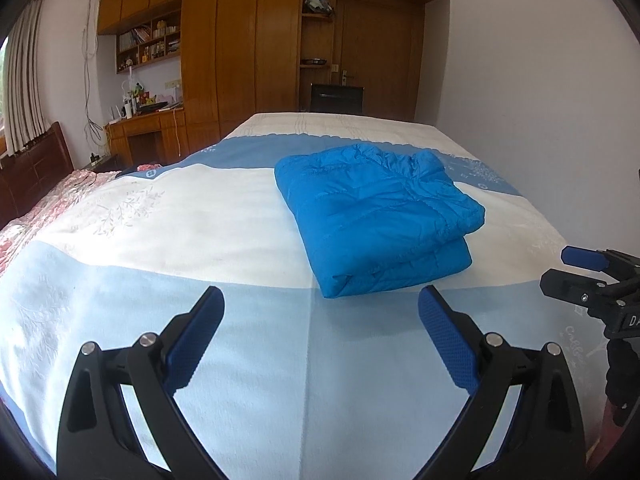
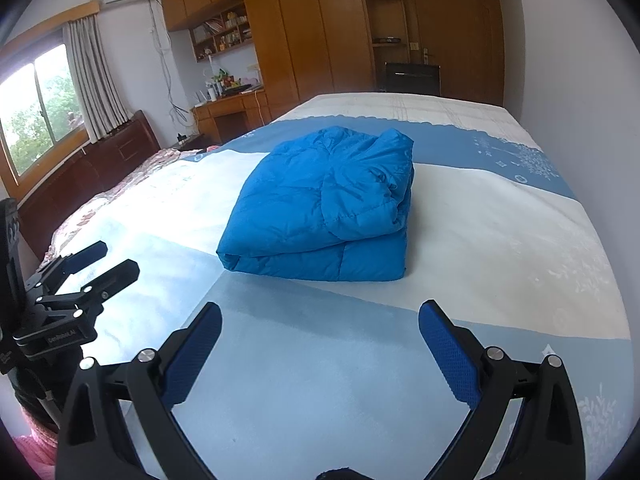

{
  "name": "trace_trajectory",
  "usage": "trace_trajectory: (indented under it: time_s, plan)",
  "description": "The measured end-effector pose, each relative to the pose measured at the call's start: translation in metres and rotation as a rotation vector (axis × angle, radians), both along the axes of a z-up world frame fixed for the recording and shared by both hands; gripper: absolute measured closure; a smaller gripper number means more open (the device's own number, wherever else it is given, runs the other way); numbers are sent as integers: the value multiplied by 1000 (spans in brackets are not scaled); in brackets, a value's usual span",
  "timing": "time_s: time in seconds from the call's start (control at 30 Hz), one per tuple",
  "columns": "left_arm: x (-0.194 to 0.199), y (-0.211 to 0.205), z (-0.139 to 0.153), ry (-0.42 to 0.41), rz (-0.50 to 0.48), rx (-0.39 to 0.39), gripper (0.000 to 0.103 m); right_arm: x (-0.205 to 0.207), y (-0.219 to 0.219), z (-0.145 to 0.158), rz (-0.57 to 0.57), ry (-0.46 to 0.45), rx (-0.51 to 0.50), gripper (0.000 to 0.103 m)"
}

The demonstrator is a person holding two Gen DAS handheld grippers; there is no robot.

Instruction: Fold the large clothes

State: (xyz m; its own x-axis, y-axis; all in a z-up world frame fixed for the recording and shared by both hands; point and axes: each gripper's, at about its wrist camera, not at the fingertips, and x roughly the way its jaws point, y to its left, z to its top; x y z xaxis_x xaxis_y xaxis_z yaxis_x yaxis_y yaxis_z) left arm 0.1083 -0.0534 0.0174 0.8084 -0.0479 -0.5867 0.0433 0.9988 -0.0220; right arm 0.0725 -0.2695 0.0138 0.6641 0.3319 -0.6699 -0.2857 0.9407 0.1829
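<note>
Left wrist view: your left gripper [image 1: 320, 300] hangs spread wide and empty over the near bedspread [image 1: 160, 208], folded blue jacket [image 1: 376, 212] just beyond its tips, slightly right; right wrist view: your right gripper [image 2: 320, 316] likewise released, jacket [image 2: 320, 208] dead ahead, untouched.

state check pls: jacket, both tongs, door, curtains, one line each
blue jacket: folded into a compact bundle, lying on the bedspread, untouched.
left tongs: open, empty, hovering short of the jacket.
right tongs: open, empty, apart from the jacket.
door: closed.
curtains: drawn aside, window uncovered.
</note>
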Motion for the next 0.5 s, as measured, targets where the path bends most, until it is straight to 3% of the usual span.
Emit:
trace_trajectory:
  time_s: [0.5]
  plan:
    - [0,1,1,11,-15,-9,6,1,-1,1,1,-1,1,4]
